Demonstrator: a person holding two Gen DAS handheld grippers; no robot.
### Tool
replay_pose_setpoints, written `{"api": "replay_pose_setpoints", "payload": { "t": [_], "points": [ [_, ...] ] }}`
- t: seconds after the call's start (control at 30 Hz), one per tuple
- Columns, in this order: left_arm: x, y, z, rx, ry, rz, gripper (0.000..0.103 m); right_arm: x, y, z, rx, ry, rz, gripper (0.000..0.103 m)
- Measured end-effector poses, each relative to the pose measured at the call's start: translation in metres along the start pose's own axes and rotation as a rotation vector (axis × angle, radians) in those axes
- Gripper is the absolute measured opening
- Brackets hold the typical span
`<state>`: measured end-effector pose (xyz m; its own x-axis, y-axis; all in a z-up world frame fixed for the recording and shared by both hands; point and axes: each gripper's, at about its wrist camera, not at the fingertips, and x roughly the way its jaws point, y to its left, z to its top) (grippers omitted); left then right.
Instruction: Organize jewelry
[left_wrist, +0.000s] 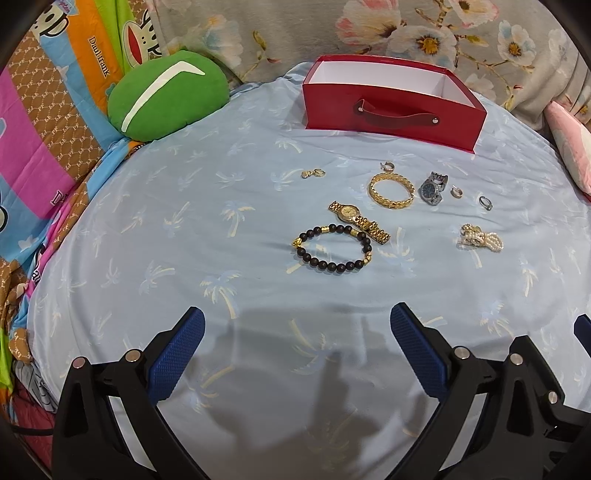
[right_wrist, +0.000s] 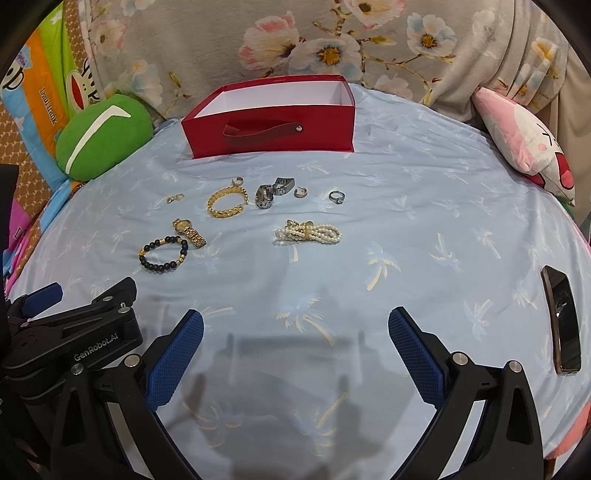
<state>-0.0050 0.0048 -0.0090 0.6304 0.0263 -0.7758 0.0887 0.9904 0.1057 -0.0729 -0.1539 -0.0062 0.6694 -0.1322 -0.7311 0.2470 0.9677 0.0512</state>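
Tongs came first in both views: the left tongs (left_wrist: 297, 332) and the right tongs (right_wrist: 295, 334) hung side by side over the near part of the bed (left_wrist: 147, 258), each with its blue pads spread wide and nothing between them. A dark phone (right_wrist: 561, 319) lay on the sheet just off to the right of the right tongs.

Farther out, the jewelry sat loose on the light blue sheet. Nearest was the black bead bracelet (left_wrist: 334, 246), with the gold watch (left_wrist: 358, 219) touching its far edge, and the pearl bracelet (left_wrist: 480, 238) apart to the right. Behind these lay the gold chain bracelet (left_wrist: 391, 190), the silver watch (left_wrist: 432, 188), a stone ring (left_wrist: 485, 203), and small earrings (left_wrist: 313, 172) scattered to the left and between.

At the back stood the red box (left_wrist: 391, 99), open-topped, its white inside apparently bare as far as showed. By that look, sorting had not begun: every piece remained to be carried over.
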Motion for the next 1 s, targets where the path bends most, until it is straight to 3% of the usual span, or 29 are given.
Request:
{"api": "replay_pose_setpoints", "payload": {
  "t": [0.43,0.8,1.0],
  "points": [
    [0.009,0.005,-0.001,-0.006,0.007,-0.02,0.098,0.015,0.002,-0.004,-0.03,0.005,0.022,0.098],
    [0.04,0.029,0.009,-0.082,0.038,-0.039,0.098,0.048,-0.022,0.01,-0.034,-0.01,0.048,0.098],
    [0.063,0.033,0.015,-0.104,0.106,-0.105,0.098,0.071,-0.023,0.033,-0.116,-0.029,0.147,0.083]
  ]
}}
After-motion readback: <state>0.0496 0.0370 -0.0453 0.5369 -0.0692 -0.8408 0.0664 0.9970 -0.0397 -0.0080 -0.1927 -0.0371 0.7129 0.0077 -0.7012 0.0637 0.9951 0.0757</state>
